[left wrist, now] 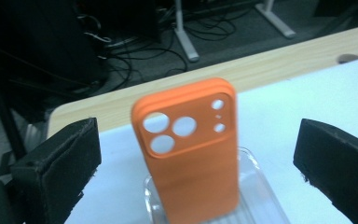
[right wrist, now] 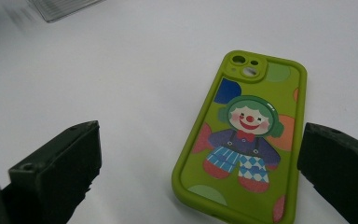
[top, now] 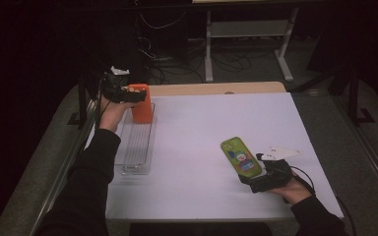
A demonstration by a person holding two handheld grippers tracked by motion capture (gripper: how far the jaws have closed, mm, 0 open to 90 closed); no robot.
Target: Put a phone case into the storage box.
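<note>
Right now I'm mid-sort w/ two phone cases, one per hand. My left claw (top: 137,94) is at the far-left corner of the tabletop (top: 202,128), jaws spread wide and released, w/ the orange case (left wrist: 189,149) standing upright between them but, as far as the left gripper view shows, touching neither pad. That case's bottom end sits in the far end of the clear ridged tray (top: 139,147); looks like it's parked in a slot there, tho I can't tell how firmly.

My right claw (top: 251,172) is near the front-right, also released, jaws apart on either side of the green clown case (right wrist: 244,140). It lies flat, camera cutout pointing away from me, well apart from the tray.

Step in hand, my guess: orange one is placed, green one is next for pickup. Next move calls for dropping the right claw lower so both pads straddle the case's long edges, then clenching. It's flat on the tabletop, so the grip needs to catch the thin rim w/o sliding it.

Count: 2 cases (1 orange, 1 green), 1 tray, 2 claws.
</note>
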